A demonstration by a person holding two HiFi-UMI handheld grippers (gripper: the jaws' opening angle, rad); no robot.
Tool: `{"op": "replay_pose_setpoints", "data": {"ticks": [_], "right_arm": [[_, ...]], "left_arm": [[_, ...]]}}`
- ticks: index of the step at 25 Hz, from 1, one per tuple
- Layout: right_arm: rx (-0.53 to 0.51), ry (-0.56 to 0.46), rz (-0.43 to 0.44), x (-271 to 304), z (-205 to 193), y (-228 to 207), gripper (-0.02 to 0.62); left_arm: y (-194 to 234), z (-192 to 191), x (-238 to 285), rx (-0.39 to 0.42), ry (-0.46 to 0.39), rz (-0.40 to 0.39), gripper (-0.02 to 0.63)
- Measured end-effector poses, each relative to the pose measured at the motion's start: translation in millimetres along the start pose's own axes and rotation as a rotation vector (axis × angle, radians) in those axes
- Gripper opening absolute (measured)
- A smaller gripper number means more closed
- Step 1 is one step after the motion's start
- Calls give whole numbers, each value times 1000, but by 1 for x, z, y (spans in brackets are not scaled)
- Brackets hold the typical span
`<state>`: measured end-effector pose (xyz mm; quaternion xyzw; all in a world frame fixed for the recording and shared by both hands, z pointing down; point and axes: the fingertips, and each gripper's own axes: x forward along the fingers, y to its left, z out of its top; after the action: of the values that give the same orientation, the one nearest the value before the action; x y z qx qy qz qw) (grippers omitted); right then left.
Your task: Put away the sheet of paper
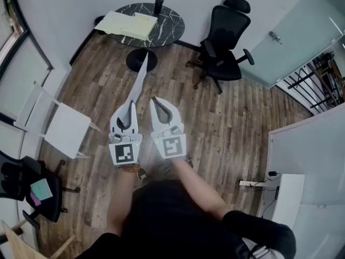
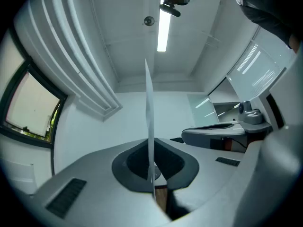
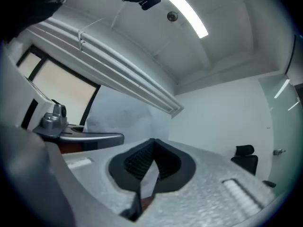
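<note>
I am holding the left gripper [image 1: 129, 108] clamped right down on the sheet of paper [image 1: 139, 80], pinching it at its lower edge, and in the left gripper view the sheet [image 2: 148, 108] is standing edge-on, straight up out of the closed pads. The right gripper [image 1: 155, 101] is riding just beside it with its tips together and nothing in them, so it is giving the sheet no support. The sheet is reaching toward the round marble table [image 1: 170, 26], its far end stopping short of the table's base, above the wood floor. On the table's left half a stack of pale yellow folders [image 1: 129, 24] is lying, and right of the table a black office chair [image 1: 223, 42] is standing. I am judging the risk to be the single-edge grip: the sheet may flop or crease as I am carrying it, or catch the table's rim and slide out of the pads.
</note>
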<state>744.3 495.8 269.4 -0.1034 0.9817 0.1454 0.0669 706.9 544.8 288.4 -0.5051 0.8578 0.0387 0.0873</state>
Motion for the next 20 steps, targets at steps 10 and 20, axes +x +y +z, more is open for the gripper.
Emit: {"op": "replay_pose_setpoints", "data": {"ticks": [10, 20], "right_arm": [[33, -10, 29, 80, -31, 3, -2], [83, -3, 74, 202, -67, -34, -2]], "left_arm": [[53, -23, 54, 21, 8, 9, 9], [114, -41, 164, 59, 31, 27, 9]]}}
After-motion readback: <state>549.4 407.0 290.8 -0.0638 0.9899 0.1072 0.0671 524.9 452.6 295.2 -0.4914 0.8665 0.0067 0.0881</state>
